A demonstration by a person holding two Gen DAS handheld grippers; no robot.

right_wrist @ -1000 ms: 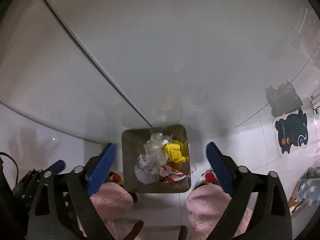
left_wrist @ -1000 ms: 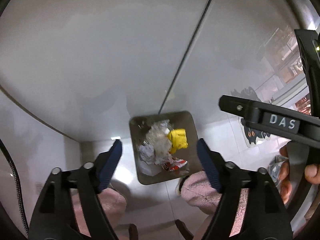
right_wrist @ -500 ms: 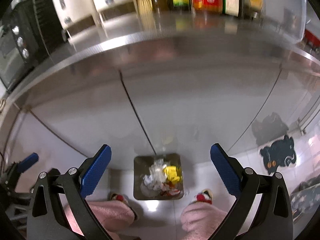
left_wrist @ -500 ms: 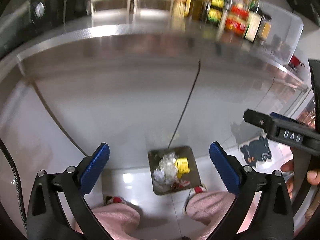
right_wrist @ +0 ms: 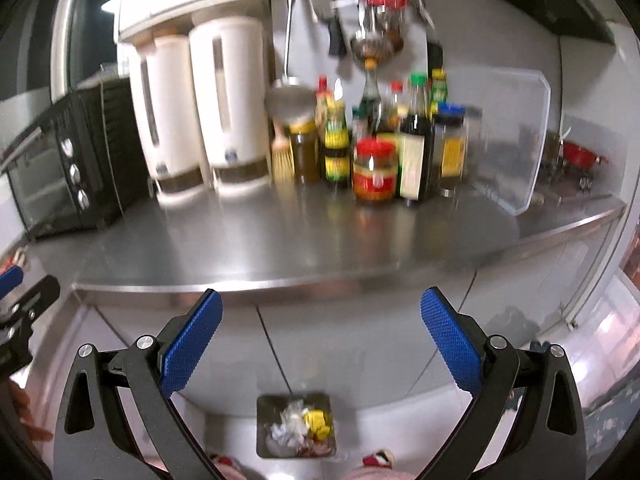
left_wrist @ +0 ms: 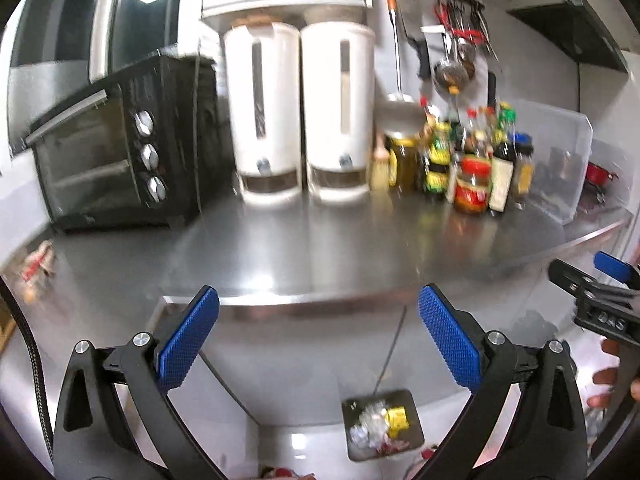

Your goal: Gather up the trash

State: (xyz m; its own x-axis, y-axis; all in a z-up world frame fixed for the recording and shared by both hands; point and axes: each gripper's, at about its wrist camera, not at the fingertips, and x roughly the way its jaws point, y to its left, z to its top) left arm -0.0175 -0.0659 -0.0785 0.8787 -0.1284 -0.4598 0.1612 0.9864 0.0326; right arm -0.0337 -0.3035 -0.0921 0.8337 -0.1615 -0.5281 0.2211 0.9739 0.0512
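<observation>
Hovering in front of a stainless steel counter (left_wrist: pixel 320 248), both grippers have their blue-padded jaws spread wide with nothing between them; the left gripper (left_wrist: pixel 318 340) has just been opening its jaws, and the right gripper (right_wrist: pixel 320 340) is equally agape. Far below, on the pale floor against the cabinet front, sits a square metal trash bin (right_wrist: pixel 295 426), seen between the fingers in both views, holding crumpled clear plastic (right_wrist: pixel 290 426), a yellow wrapper (right_wrist: pixel 316 424) and a red-and-white scrap. On the countertop a black toaster oven (left_wrist: pixel 120 148) stands at the left, two tall white dispensers (left_wrist: pixel 300 120) beside it, then a cluster of sauce bottles and jars (right_wrist: pixel 380 148) near a clear plastic container (right_wrist: pixel 508 140). A small crumpled red-and-white wrapper (left_wrist: pixel 38 268) lies on the counter's far left edge, blurred. Ladles and utensils hang on a wall rail (left_wrist: pixel 440 20) behind.
</observation>
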